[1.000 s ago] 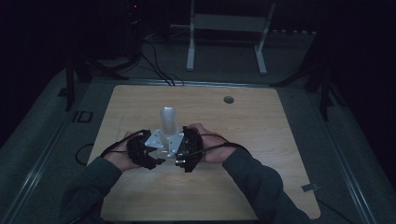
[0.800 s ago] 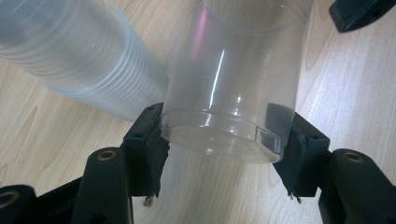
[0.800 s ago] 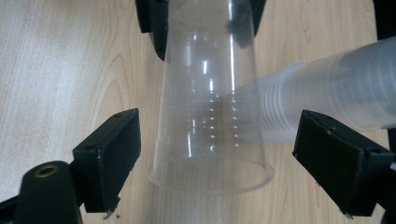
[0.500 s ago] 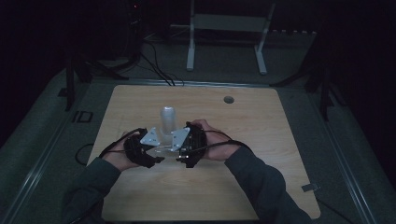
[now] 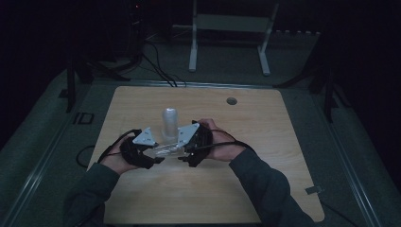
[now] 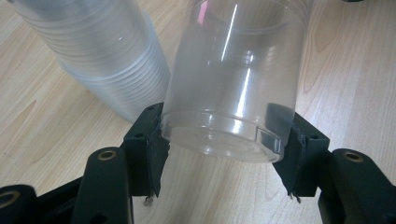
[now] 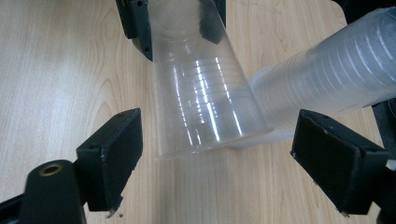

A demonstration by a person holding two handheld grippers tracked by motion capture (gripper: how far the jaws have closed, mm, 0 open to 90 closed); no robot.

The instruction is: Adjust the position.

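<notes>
A clear plastic cup [image 6: 233,84] lies on its side above the table, and my left gripper [image 6: 224,154] is shut on its base. In the right gripper view the same cup [image 7: 201,93] points its open rim at me. My right gripper [image 7: 219,158] stands open, with a pad on each side of that rim and clear of it. A stack of nested clear cups [image 5: 170,124] stands upright on the table just behind both grippers. From above, the left gripper [image 5: 158,158] and right gripper [image 5: 182,158] face each other with the cup [image 5: 166,149] between them.
The wooden table [image 5: 265,142] has a small round cable hole [image 5: 231,100] at its far right. Cables trail from both grippers over the table. A white metal stand [image 5: 227,28] is on the floor beyond the far edge.
</notes>
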